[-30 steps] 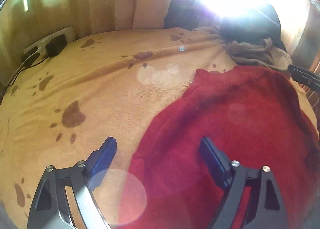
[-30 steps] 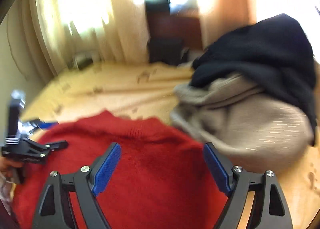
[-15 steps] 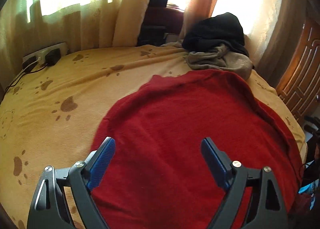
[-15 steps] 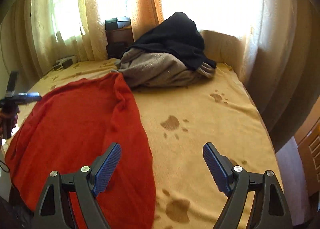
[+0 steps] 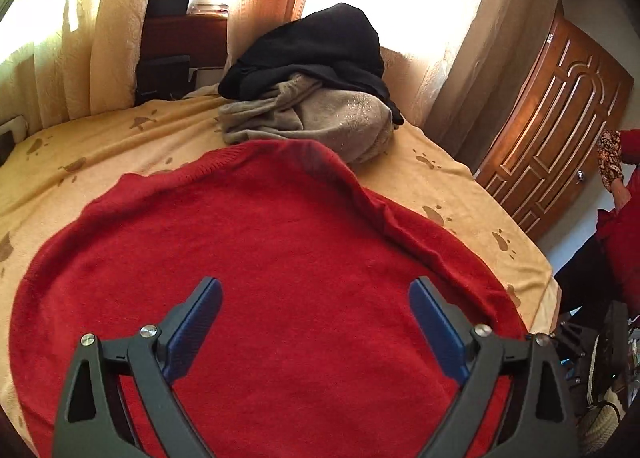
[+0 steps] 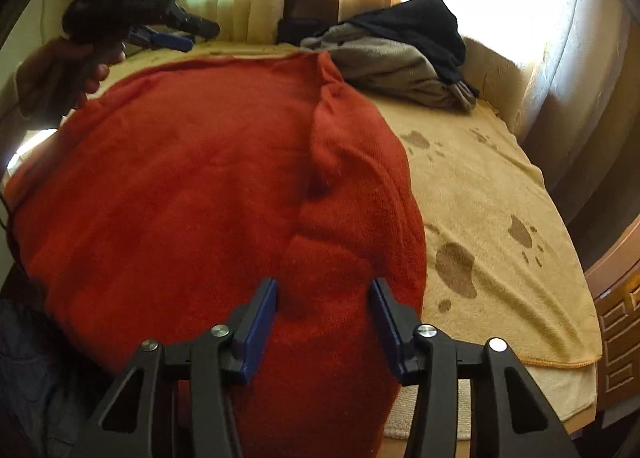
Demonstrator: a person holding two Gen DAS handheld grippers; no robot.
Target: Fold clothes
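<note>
Fingers of our right gripper [image 6: 322, 320] have narrowed around the red sweater's [image 6: 192, 177] near fold without clamping it, while our left gripper [image 5: 314, 322] hovers wide open, suggesting a fold grasp.

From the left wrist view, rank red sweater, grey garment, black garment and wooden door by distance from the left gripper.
1. Red sweater, directly under the left gripper.
2. Grey garment, ahead, past the sweater.
3. Black garment, piled atop the grey.
Wooden door, far right: too uncertain to rank.

Red sweater [image 6: 192, 185] runs off the lower frame edge; grey garment [image 5: 320, 121] partly buried under black clothing [image 5: 320, 45]; window glare obscures detail.
</note>
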